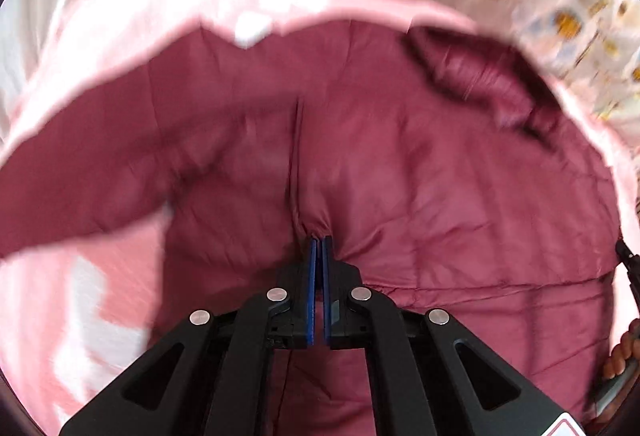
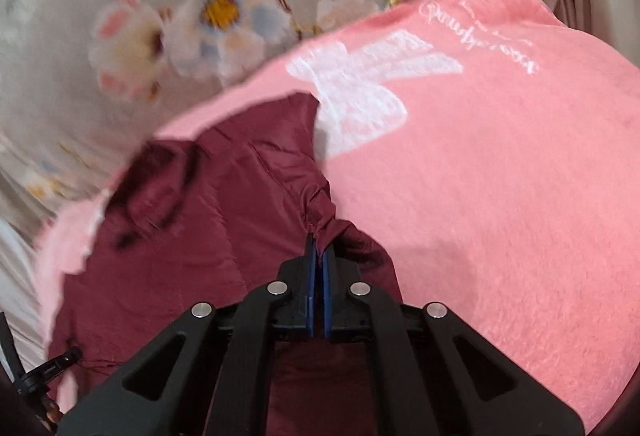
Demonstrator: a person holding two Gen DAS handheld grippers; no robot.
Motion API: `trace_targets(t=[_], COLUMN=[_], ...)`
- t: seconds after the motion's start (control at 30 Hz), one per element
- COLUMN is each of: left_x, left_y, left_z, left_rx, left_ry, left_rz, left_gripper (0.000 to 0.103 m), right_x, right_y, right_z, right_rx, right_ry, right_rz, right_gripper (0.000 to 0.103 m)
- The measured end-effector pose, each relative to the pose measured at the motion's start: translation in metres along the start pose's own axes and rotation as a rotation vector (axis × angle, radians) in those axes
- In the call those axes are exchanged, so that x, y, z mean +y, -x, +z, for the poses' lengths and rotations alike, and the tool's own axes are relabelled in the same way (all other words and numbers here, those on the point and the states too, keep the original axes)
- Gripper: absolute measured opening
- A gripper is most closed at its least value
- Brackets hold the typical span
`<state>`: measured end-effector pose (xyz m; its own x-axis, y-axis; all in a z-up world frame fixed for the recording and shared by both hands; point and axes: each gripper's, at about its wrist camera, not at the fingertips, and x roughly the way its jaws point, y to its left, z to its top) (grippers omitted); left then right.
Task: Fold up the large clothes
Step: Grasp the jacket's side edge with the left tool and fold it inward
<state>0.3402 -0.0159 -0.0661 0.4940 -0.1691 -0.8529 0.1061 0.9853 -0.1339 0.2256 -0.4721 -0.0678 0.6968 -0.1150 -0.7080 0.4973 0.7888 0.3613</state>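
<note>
A large maroon padded jacket [image 1: 360,139] lies spread on a pink blanket [image 1: 120,300]. My left gripper [image 1: 319,242] is shut on a pinch of the jacket's fabric near its lower edge, by a centre seam. The jacket's dark collar [image 1: 472,75] lies at the far right. In the right wrist view the same jacket [image 2: 192,236] fills the left and centre. My right gripper [image 2: 318,238] is shut on a bunched fold of its fabric at the edge next to the blanket [image 2: 500,195]. The jacket's sleeve [image 1: 72,187] stretches to the left.
The pink blanket bears a white bow print [image 2: 360,87] and white script. A floral sheet [image 2: 180,19] lies beyond it. The other gripper's tip [image 1: 628,260] and a hand [image 1: 624,352] show at the right edge of the left wrist view.
</note>
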Motion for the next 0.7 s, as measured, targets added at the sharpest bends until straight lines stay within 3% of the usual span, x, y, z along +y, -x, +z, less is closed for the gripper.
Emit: trace_targets(t=[0.13,0.23,0.33,0.43,0.47,0.57,0.7], left_x=[-0.012,-0.02,-0.019,-0.021,-0.022,-0.024,-0.022], left_y=[0.002,0.001,0.001,0.002,0.003,0.004,0.005], left_z=[-0.015,-0.021,-0.023,-0.023,-0.023,-0.026,-0.027], left_rx=[-0.107,-0.139,-0.154,-0.163,-0.165,-0.17,-0.172], left_ry=[-0.067,-0.101,-0.094,-0.087,-0.09,-0.092,-0.079], left_rz=[0.063,0.112,0.108,0.106,0.11,0.117,0.103], left_gripper=[0.002,0.003,0.003,0.003,0.003,0.004,0.005], right_x=[0.0,0.012,0.029,0.069,0.083,0.131,0.163], right_y=[-0.017,-0.013,0.018,0.056,0.062,0.061,0.036], right_z=[-0.009,-0.009,-0.012,-0.019,-0.023,-0.044,-0.075], right_rx=[0.045,0.063,-0.025,-0.104,-0.101,-0.026,0.035], right_ry=[0.038,0.089,0.114,0.177,0.2,0.277,0.363], right_rz=[-0.06,-0.151,-0.239,-0.138,-0.09,0.072,0.069], right_gripper=[0.001,0.002,0.007,0.012,0.018,0.024,0.023])
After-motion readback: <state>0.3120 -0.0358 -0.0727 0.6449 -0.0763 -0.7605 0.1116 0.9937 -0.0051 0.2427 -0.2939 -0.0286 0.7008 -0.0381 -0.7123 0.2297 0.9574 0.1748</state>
